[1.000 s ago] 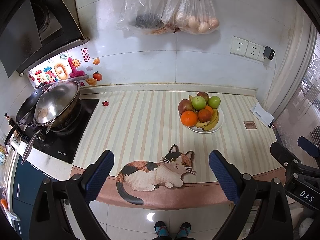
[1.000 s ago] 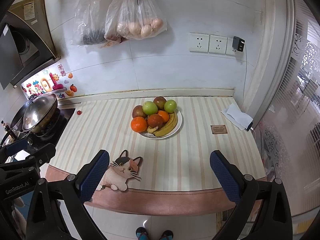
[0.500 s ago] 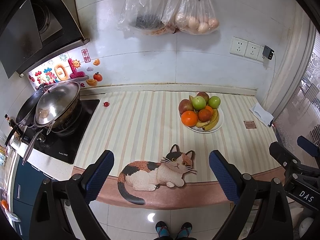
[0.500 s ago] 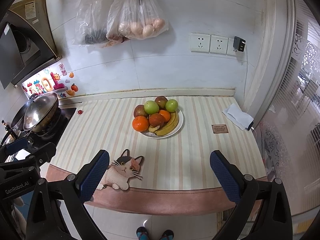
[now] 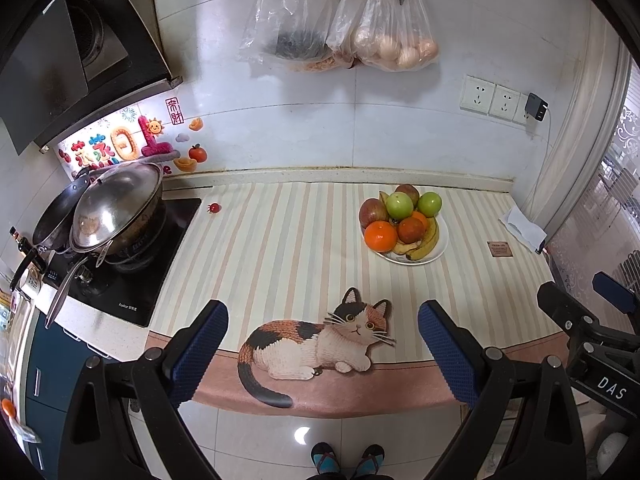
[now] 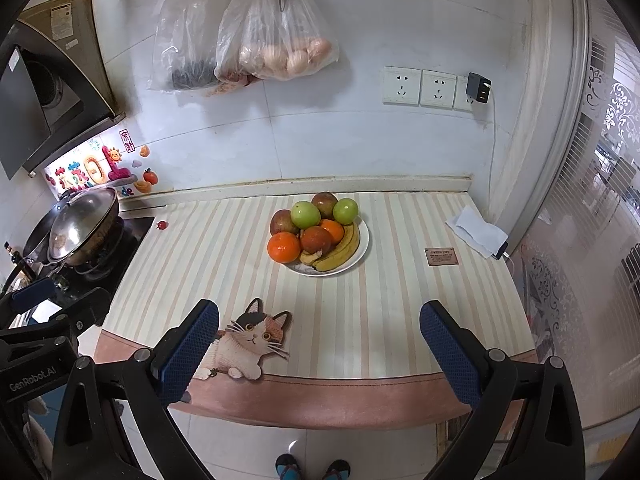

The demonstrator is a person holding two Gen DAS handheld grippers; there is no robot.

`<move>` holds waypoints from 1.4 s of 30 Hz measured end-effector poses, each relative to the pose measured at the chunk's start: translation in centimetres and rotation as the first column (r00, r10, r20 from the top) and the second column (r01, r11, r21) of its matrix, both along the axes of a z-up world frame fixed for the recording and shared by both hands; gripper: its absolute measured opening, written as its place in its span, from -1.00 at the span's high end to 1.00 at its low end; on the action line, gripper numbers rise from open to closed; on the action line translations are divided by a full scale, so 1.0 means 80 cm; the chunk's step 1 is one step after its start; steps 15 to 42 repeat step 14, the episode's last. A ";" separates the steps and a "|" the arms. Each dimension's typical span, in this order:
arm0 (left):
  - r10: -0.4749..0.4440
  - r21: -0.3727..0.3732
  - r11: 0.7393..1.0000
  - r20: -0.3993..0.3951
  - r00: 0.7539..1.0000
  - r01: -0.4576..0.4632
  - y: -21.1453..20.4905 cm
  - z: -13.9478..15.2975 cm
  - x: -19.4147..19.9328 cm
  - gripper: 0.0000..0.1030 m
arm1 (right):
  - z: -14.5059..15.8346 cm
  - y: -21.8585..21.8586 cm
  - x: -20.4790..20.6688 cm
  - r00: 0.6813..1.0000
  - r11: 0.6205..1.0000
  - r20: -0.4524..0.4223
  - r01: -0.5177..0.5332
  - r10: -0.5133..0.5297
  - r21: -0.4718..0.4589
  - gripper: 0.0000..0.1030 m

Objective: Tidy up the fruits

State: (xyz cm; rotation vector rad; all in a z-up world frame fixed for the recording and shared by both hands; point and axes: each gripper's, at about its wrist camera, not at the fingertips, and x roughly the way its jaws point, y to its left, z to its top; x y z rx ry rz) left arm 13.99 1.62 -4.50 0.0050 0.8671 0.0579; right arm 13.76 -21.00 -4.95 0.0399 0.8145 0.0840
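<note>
A white plate (image 5: 441,247) (image 6: 362,248) on the striped counter mat holds piled fruit: an orange (image 5: 380,235) (image 6: 283,247), two green apples (image 5: 399,206) (image 6: 305,214), reddish apples (image 6: 281,221) and bananas (image 5: 425,245) (image 6: 338,256). My left gripper (image 5: 322,346) hovers open before the counter's front edge, over the cat picture. My right gripper (image 6: 319,350) is open too, in front of the counter and short of the plate. Both hold nothing.
A lidded wok (image 5: 114,208) sits on the hob at the left. A small red tomato (image 5: 215,208) lies by the hob. A folded cloth (image 6: 476,231) and a brown tag (image 6: 440,256) lie at the right. Bags (image 6: 276,40) hang on the wall.
Both views have shifted only slightly; the plate of fruit sits a touch further right in the right wrist view. Both grippers stay open.
</note>
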 end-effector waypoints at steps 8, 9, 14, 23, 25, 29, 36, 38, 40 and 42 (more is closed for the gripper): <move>0.000 -0.006 1.000 0.001 1.000 0.000 0.004 0.002 -0.007 -0.89 | 0.000 0.000 -0.003 1.000 1.000 0.002 0.004 -0.004 0.001 -0.99; 0.003 -0.005 1.000 0.000 1.000 -0.003 0.004 0.001 -0.006 -0.89 | 0.000 0.001 -0.004 1.000 1.000 0.003 0.002 -0.002 0.000 -0.99; 0.004 -0.005 1.000 0.016 1.000 -0.004 0.003 0.004 -0.013 -0.89 | 0.004 0.005 -0.013 1.000 1.000 0.009 0.003 -0.002 -0.002 -0.99; 0.004 -0.005 1.000 0.016 1.000 -0.004 0.003 0.004 -0.013 -0.89 | 0.004 0.005 -0.013 1.000 1.000 0.009 0.003 -0.002 -0.002 -0.99; 0.004 -0.005 1.000 0.016 1.000 -0.004 0.003 0.004 -0.013 -0.89 | 0.004 0.005 -0.013 1.000 1.000 0.009 0.003 -0.002 -0.002 -0.99; 0.004 -0.005 1.000 0.016 1.000 -0.004 0.003 0.004 -0.013 -0.89 | 0.004 0.005 -0.013 1.000 1.000 0.009 0.003 -0.002 -0.002 -0.99; 0.004 -0.005 1.000 0.016 1.000 -0.004 0.003 0.004 -0.013 -0.89 | 0.004 0.005 -0.013 1.000 1.000 0.009 0.003 -0.002 -0.002 -0.99; 0.004 -0.005 1.000 0.016 1.000 -0.004 0.003 0.004 -0.013 -0.89 | 0.004 0.005 -0.013 1.000 1.000 0.009 0.003 -0.002 -0.002 -0.99; 0.004 -0.005 1.000 0.016 1.000 -0.004 0.003 0.004 -0.013 -0.89 | 0.004 0.005 -0.013 1.000 1.000 0.009 0.003 -0.002 -0.002 -0.99; 0.004 -0.005 1.000 0.016 1.000 -0.004 0.003 0.004 -0.013 -0.89 | 0.004 0.005 -0.013 1.000 1.000 0.009 0.003 -0.002 -0.002 -0.99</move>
